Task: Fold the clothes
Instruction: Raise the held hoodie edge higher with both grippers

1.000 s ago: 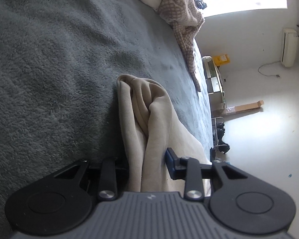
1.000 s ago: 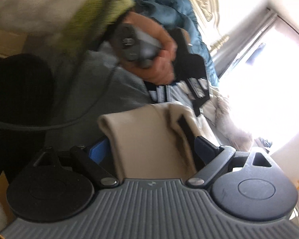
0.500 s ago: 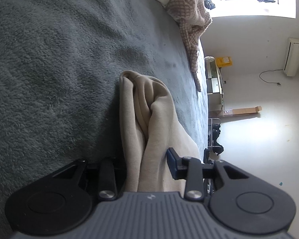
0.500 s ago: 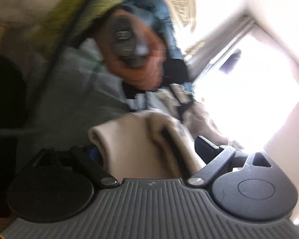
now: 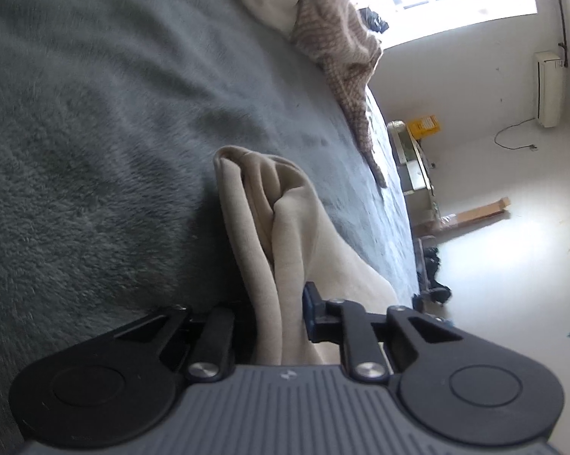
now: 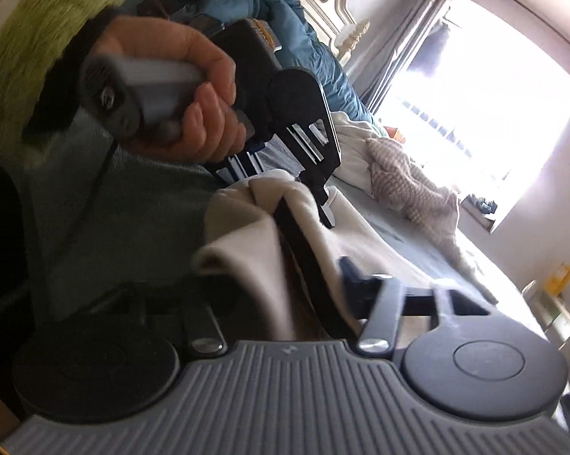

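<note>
Two tools are gripping one beige garment point(image 5: 281, 235) over the grey bed point(image 5: 95, 132). The left tool point(image 5: 275, 314) is clamping a bunched edge of the garment between its fingers. The right tool point(image 6: 307, 284) is clamping another part of the same cloth. A person's hand point(image 6: 194, 106) is holding the left tool just beyond the cloth in the right wrist view. Compared with one second ago, the garment is staying in both grips, and the hand is looking nearer and larger. The garment is soft, thick and folded in long creases. One checked cloth point(image 5: 345, 64) is lying far on the bed, near the window.
</note>
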A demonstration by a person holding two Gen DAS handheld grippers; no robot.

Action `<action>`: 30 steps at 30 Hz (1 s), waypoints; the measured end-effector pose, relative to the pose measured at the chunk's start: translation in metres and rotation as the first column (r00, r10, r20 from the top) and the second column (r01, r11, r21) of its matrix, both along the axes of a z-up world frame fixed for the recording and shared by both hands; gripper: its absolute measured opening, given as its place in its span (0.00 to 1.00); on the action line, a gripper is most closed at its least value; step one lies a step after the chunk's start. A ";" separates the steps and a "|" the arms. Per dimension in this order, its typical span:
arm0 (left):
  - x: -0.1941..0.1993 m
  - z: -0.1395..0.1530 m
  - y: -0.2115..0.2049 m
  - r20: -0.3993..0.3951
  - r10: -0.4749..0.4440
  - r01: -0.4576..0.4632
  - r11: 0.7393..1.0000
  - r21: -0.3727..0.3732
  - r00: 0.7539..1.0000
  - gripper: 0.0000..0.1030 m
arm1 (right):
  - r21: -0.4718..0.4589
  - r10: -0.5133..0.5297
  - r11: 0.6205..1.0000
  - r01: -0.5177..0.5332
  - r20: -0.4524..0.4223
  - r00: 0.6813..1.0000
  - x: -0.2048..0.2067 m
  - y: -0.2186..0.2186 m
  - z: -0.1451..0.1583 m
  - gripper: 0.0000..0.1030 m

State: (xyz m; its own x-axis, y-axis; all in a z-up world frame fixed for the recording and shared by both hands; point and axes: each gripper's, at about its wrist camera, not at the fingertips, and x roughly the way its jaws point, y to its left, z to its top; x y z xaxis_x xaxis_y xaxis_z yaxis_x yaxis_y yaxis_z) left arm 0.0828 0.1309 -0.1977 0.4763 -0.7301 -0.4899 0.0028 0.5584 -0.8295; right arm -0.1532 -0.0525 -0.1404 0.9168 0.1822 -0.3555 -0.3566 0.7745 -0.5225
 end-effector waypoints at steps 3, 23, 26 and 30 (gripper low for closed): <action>-0.014 0.022 -0.001 0.071 0.029 -0.031 0.999 0.022 0.997 0.14 | 0.043 -0.008 0.999 0.008 0.001 1.000 0.001 -0.005 0.012 0.18; -0.053 0.145 -0.113 0.351 -0.035 -0.010 0.992 0.125 0.936 0.14 | 0.492 -0.087 0.869 0.055 0.041 0.995 -0.027 -0.099 0.044 0.10; -0.056 0.157 -0.142 0.373 -0.066 0.005 0.987 0.161 0.926 0.14 | 0.558 -0.106 0.827 0.062 0.045 0.993 -0.028 -0.121 0.045 0.10; -0.055 0.167 -0.184 0.375 -0.116 0.037 0.977 0.211 0.920 0.14 | 0.647 -0.146 0.757 0.093 0.029 0.989 -0.029 -0.156 0.043 0.10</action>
State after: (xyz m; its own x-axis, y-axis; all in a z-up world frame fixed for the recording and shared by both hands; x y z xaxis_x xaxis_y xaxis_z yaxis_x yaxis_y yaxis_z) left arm 0.0275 -0.0533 -0.0310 0.6025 -0.6802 -0.4174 0.3477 0.6946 -0.6298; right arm -0.1819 -0.2085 -0.0977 0.9648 0.2307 -0.1264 -0.2201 0.9711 0.0922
